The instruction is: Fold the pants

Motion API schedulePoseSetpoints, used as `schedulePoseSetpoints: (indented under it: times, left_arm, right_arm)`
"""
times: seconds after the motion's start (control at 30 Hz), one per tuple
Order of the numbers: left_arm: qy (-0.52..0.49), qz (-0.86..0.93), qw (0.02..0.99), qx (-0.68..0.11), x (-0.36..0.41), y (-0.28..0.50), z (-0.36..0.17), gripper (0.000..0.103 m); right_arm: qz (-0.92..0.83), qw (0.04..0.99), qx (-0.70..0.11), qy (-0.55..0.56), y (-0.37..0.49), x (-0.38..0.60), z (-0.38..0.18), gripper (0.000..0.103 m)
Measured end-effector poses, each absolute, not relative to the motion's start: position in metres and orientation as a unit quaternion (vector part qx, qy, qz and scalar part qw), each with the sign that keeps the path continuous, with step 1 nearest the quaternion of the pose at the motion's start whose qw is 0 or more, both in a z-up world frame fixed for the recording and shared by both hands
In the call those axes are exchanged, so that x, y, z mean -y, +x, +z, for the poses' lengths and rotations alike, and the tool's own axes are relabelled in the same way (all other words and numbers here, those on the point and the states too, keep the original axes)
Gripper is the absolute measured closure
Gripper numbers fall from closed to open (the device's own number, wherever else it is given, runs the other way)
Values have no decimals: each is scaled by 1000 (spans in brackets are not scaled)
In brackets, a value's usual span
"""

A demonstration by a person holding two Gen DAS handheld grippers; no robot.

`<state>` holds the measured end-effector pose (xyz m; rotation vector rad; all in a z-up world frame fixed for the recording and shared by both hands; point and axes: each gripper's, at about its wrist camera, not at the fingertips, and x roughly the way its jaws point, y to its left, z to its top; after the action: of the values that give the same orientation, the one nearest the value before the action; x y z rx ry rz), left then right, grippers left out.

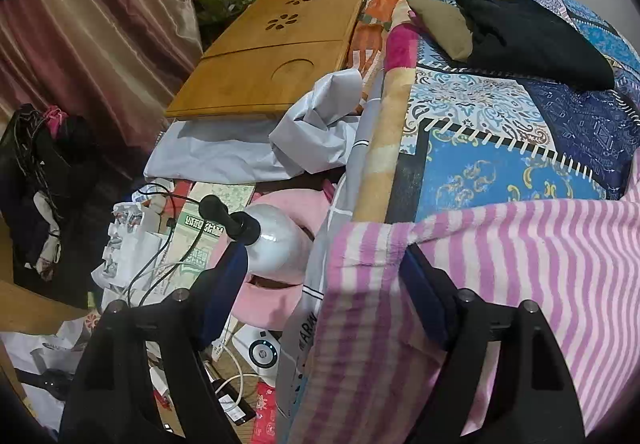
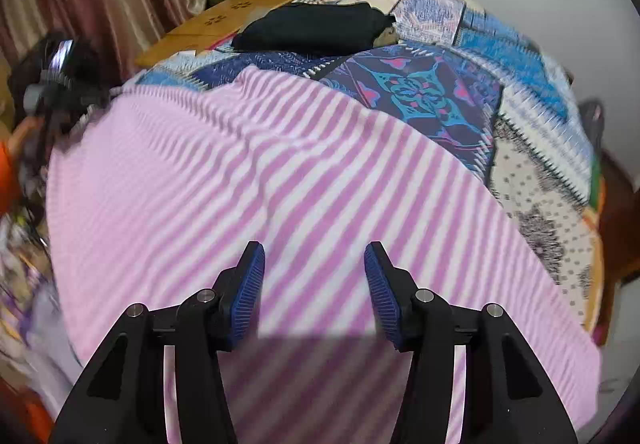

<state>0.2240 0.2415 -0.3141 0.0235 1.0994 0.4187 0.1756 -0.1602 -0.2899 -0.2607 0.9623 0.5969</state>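
Blur smears the striped pants (image 2: 280, 184) under the released right gripper (image 2: 314, 288); left gripper (image 1: 320, 284) gapes, right fingertip fabric-hidden.

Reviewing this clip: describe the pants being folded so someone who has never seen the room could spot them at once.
Start from the bed with the blue patchwork quilt. On its near side, right under the right claw, lie the pants, spread wide. Their fuzzy pink-and-white stripes set them apart from the plain black garment folded at the far end.
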Motion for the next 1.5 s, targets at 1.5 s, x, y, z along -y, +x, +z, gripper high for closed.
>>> schedulePoseSetpoints:
  times: [1.5]
  left_arm:
    - [168,-218,828,-489,253,191,-272,23]
  right_arm:
    - [-96,853,-439,266,15,536,-344,43]
